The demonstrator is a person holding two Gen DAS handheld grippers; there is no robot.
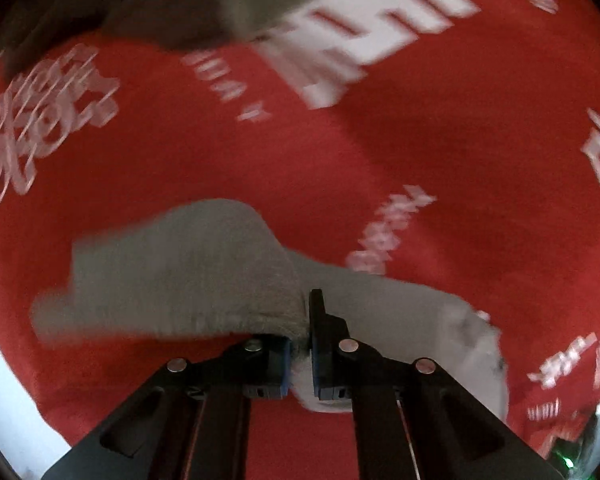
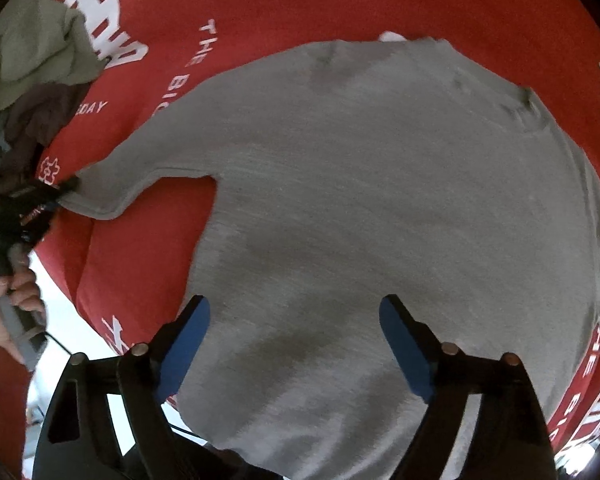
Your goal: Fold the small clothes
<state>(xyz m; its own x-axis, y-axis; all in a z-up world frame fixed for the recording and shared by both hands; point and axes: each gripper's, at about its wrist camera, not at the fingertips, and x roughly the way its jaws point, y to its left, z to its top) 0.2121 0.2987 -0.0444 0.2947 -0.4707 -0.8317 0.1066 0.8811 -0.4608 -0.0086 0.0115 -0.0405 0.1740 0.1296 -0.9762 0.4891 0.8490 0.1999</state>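
Left tongs (image 1: pixel 300 344) pinched shut on the sleeve tip of the small grey knit T-shirt (image 2: pixel 380 200), presumably to fold it inward. Right tongs (image 2: pixel 294 344) gape, empty, above the shirt body spread on the red printed cloth (image 2: pixel 300 0).

The red cloth (image 2: pixel 300 8) reads "THE BIG" in white.

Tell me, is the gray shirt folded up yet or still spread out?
Mostly spread out. The gray shirt lies flat on the red cloth, body unfolded, one sleeve stretched sideways. The left tool pinches that sleeve's end.
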